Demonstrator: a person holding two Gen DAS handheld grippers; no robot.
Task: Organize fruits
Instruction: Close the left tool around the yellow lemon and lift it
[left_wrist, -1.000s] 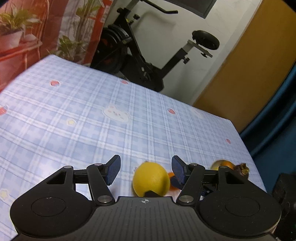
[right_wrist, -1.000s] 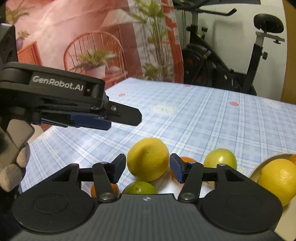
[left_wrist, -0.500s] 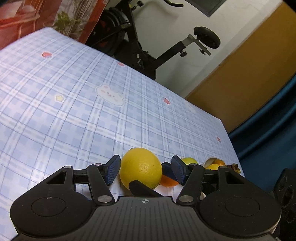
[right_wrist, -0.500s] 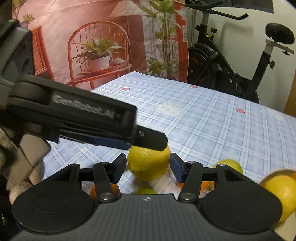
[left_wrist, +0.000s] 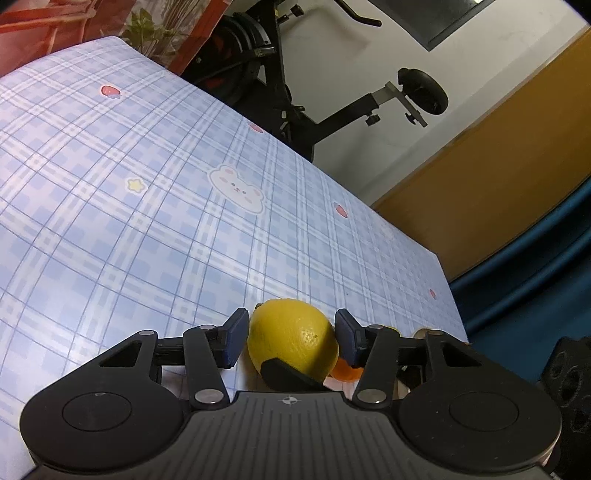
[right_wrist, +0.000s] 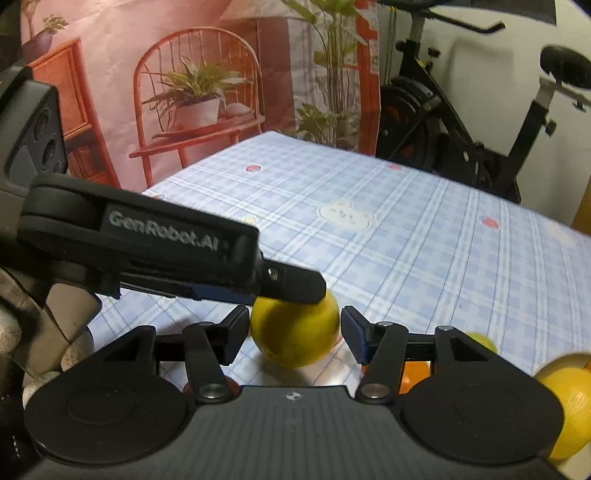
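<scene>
A yellow lemon (left_wrist: 291, 338) lies on the blue plaid tablecloth between the open fingers of my left gripper (left_wrist: 291, 339). The same lemon (right_wrist: 295, 332) also sits between the open fingers of my right gripper (right_wrist: 295, 338). The left gripper's finger (right_wrist: 288, 284) reaches in from the left over the lemon's top in the right wrist view. A fingertip of the right gripper (left_wrist: 284, 373) shows low in front of the lemon in the left wrist view. Neither gripper's pads visibly press the lemon.
An orange fruit (left_wrist: 345, 369) lies just right of the lemon. A large yellow fruit (right_wrist: 565, 402), an orange (right_wrist: 415, 373) and a yellow-green fruit (right_wrist: 480, 339) lie at the lower right. An exercise bike (right_wrist: 480, 118) stands behind the table (left_wrist: 147, 206).
Both grippers have closed in around the lemon. The left gripper swung right until the lemon sat centred between its fingers. The right gripper moved forward and the other fruits slid low.
</scene>
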